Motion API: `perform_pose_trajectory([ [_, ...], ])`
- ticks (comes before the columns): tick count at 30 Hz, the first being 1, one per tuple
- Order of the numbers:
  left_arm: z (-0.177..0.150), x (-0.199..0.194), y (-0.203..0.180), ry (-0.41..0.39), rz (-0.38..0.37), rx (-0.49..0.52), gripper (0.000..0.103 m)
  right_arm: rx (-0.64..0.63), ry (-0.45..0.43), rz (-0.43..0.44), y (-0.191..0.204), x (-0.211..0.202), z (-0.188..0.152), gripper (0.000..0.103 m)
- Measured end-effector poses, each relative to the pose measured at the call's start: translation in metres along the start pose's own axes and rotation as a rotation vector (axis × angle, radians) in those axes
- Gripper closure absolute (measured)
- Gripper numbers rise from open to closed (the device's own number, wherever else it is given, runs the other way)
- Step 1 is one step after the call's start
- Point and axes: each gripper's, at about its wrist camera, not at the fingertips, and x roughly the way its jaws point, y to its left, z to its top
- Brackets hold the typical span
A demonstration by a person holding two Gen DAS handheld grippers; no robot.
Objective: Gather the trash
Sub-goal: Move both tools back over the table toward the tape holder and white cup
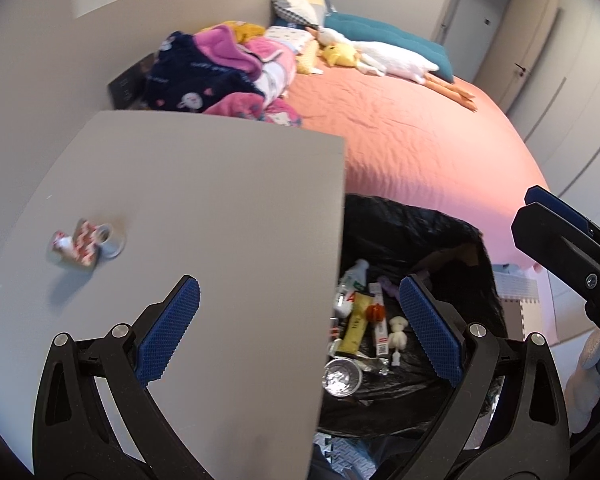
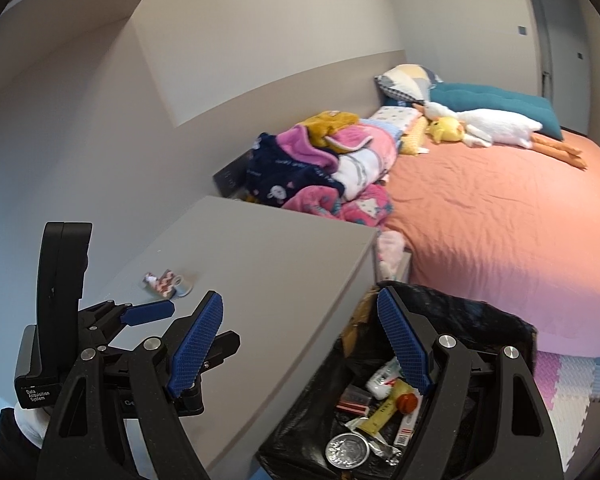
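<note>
**Both tools empty over the desk edge**

My left tool (image 1: 300, 328) and right tool (image 2: 300, 344) are both spread wide, pinching nothing. The crumpled wrapper (image 1: 79, 248) lies on the grey desk (image 1: 219, 200) beside a small cup (image 1: 109, 240). Just beside the desk stands the black-lined trash bin (image 2: 480, 320) (already holding packets and a foil dish).

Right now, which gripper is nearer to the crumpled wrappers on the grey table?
Left. The left gripper hangs just short of the wrappers; the right gripper hangs farther away.
</note>
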Motion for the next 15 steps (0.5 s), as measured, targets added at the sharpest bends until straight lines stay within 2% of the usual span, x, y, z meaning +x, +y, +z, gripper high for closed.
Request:
perform_pose_trajectory([
  [15, -0.017, -0.006, 0.071, -0.002, 0.082, -0.140, 0.007, -0.075, 0.056, 0.095, 0.049, 0.043, 0.000, 0.023],
])
